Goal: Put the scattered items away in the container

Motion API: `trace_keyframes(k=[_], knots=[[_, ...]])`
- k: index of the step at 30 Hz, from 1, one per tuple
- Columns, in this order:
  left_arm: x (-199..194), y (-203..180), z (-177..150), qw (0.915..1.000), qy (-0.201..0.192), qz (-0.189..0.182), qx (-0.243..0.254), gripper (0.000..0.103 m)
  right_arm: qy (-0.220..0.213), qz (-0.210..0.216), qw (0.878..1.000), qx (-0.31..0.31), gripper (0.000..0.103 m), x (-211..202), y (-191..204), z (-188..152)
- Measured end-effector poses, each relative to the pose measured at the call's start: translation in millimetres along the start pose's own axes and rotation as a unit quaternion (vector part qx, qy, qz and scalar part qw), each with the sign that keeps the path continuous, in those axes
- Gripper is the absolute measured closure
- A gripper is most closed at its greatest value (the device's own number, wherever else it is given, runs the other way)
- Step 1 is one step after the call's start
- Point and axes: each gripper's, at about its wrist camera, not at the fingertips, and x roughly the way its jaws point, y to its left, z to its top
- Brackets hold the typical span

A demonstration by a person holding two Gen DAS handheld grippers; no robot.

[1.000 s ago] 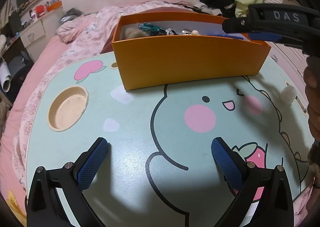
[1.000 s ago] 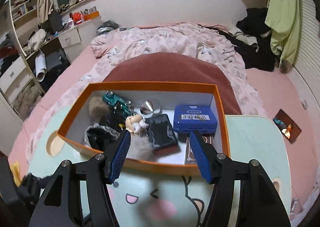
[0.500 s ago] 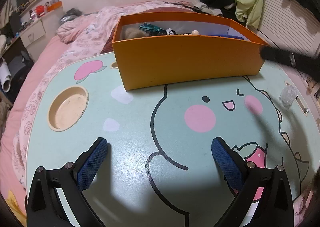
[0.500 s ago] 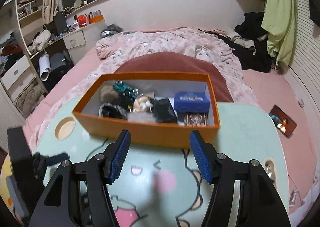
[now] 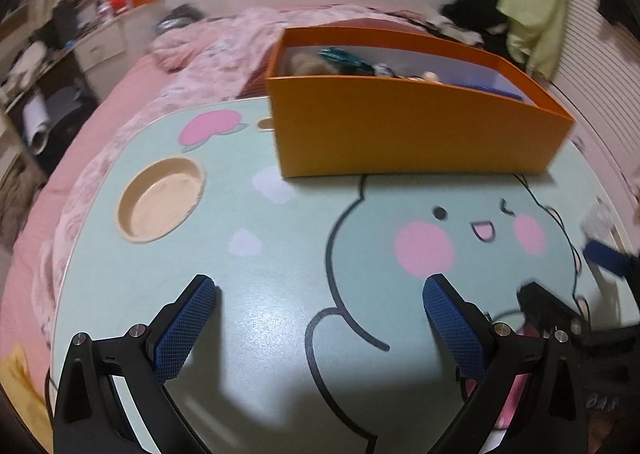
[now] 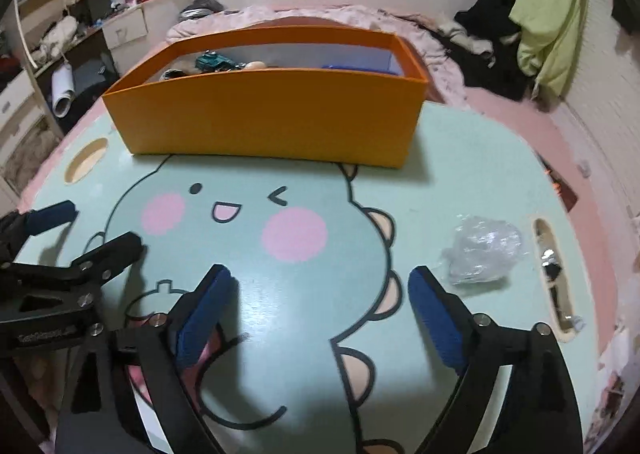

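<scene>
A mint-green lap table [image 6: 460, 158] printed with a winking cartoon dinosaur sits on a pink bed. At twelve o'clock on it stands an orange box [image 6: 272, 114], already holding a teal toy, a blue tin and other small things.

The right gripper [image 6: 320, 306] is low over the table, its blue-padded jaws opening wide with nothing between them. Just past its right finger, at about two o'clock, lies a crumpled clear plastic wrapper [image 6: 484, 250], probably the last stray item, so the wide spread likely readies a grab.

The left gripper [image 5: 318, 318] hangs at nine o'clock from the right, jaws spread and empty. Its view is blurred.
</scene>
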Motion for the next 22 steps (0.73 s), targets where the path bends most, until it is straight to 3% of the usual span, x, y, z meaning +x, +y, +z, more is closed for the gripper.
trace_keyframes(k=[22], knots=[[1.7, 1.0, 0.1, 1.0, -0.001, -0.001, -0.003, 0.0, -0.002, -0.002, 1.0, 0.001, 0.0, 0.9, 1.3, -1.1]])
